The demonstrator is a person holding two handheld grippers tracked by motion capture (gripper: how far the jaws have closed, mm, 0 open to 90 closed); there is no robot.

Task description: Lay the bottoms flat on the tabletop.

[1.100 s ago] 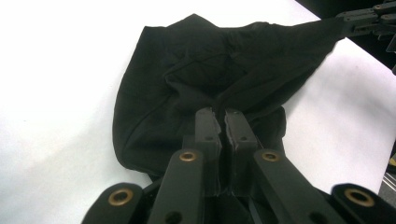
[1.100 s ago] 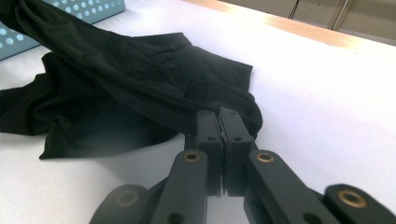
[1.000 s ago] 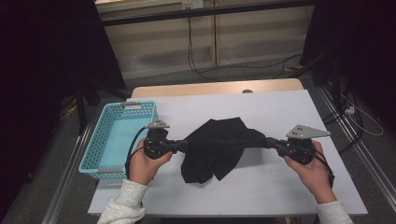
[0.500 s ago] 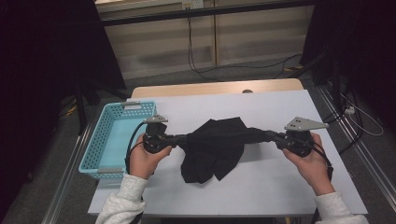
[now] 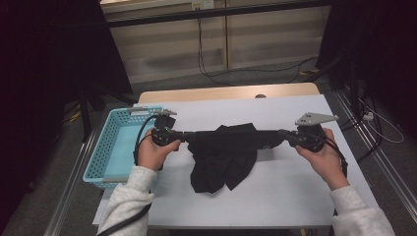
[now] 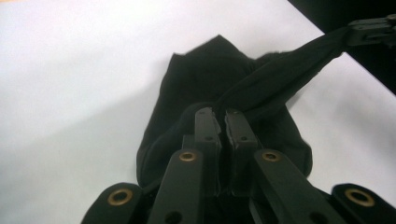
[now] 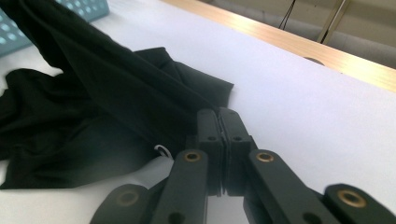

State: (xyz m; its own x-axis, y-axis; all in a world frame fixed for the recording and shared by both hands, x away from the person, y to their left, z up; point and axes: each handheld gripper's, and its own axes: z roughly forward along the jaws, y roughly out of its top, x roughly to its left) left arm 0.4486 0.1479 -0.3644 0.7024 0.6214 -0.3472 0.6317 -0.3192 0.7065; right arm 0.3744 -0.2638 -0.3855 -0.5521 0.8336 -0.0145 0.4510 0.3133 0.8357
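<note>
A black cloth [image 5: 223, 157] hangs over the white table [image 5: 295, 196], its top edge pulled into a taut band between my two grippers. My left gripper [image 5: 186, 136] is shut on the band's left end, and my right gripper [image 5: 281, 133] is shut on its right end. In the left gripper view the pads [image 6: 220, 114] pinch the cloth [image 6: 187, 93], and the band runs up to the other gripper [image 6: 369, 30]. The right gripper view has the jaws closed [image 7: 218, 113] on the cloth [image 7: 93, 102]. The lower folds rest bunched on the table.
A light blue plastic basket [image 5: 105, 152] sits at the table's left edge, beside my left hand; its corner is also in the right gripper view [image 7: 88, 9]. A wooden strip [image 5: 221, 93] runs along the far edge. Cables lie on the floor beyond.
Both hands have moved away from the person, toward the far side of the table, carrying the stretched cloth edge with them. The grips have stayed the same.
</note>
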